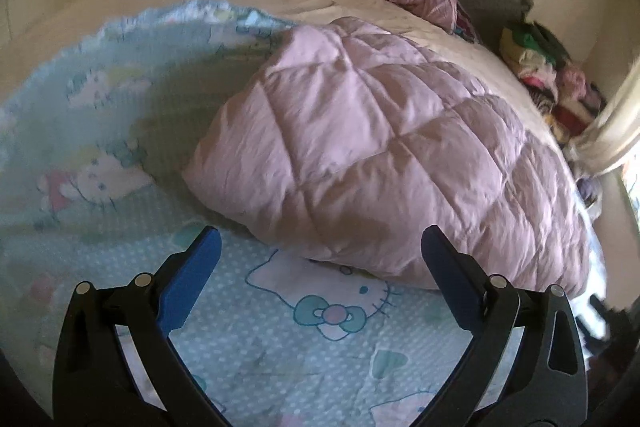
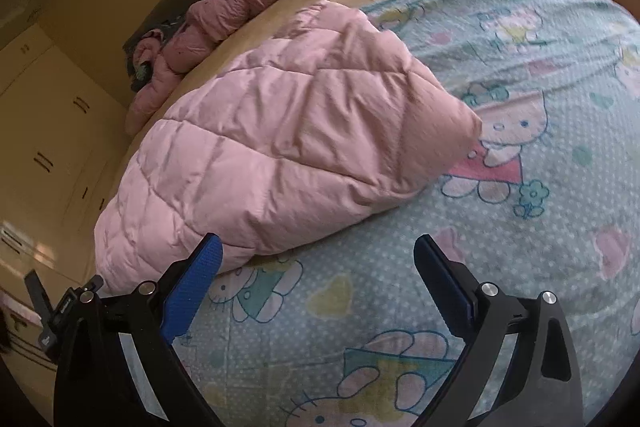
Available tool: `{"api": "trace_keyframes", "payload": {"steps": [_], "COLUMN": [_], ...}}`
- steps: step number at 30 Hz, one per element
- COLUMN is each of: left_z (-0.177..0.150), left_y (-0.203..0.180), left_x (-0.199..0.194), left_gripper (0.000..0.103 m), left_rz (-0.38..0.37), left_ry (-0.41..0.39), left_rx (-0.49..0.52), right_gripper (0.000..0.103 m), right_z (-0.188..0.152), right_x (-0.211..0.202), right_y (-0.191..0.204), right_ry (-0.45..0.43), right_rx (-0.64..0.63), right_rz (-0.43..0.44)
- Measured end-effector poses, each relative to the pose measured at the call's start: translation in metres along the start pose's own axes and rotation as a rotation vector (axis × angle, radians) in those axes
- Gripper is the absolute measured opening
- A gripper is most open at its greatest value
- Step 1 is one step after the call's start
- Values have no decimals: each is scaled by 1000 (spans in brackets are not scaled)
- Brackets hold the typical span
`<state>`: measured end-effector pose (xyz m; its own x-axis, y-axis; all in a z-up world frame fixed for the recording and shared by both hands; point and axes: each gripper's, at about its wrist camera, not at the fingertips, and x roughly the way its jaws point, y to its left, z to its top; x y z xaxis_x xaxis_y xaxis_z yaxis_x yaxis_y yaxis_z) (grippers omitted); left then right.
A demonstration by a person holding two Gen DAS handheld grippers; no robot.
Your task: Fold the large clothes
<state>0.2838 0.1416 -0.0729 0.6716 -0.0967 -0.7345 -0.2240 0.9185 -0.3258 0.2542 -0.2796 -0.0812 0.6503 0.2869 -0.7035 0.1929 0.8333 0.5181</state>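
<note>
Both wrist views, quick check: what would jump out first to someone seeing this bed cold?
The puffy pink quilted comforter, lying folded into a thick bundle on the bed, dominates both views. Beneath it spreads a pale blue dotted sheet with cartoon cat prints, filling the foreground. The left gripper and right gripper both hang open in front of the bundle's near edge, holding nothing.

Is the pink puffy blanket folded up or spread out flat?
Folded: the pink quilted blanket sits as a thick bundle on the blue cartoon-cat sheet.
</note>
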Motion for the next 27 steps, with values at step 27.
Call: {"api": "trace_keyframes", "payload": {"steps": [27], "left_z": [32], "left_y": [56], "left_x": [71], "left_gripper": [95], "left_rz": [-267], "left_ry": [53], "left_rx": [-394], "right_gripper": [99], "right_z": [54], "right_x": [64], "right_y": [-44], "right_ry": [-13], "right_rx": [298], "right_rz": [159]}}
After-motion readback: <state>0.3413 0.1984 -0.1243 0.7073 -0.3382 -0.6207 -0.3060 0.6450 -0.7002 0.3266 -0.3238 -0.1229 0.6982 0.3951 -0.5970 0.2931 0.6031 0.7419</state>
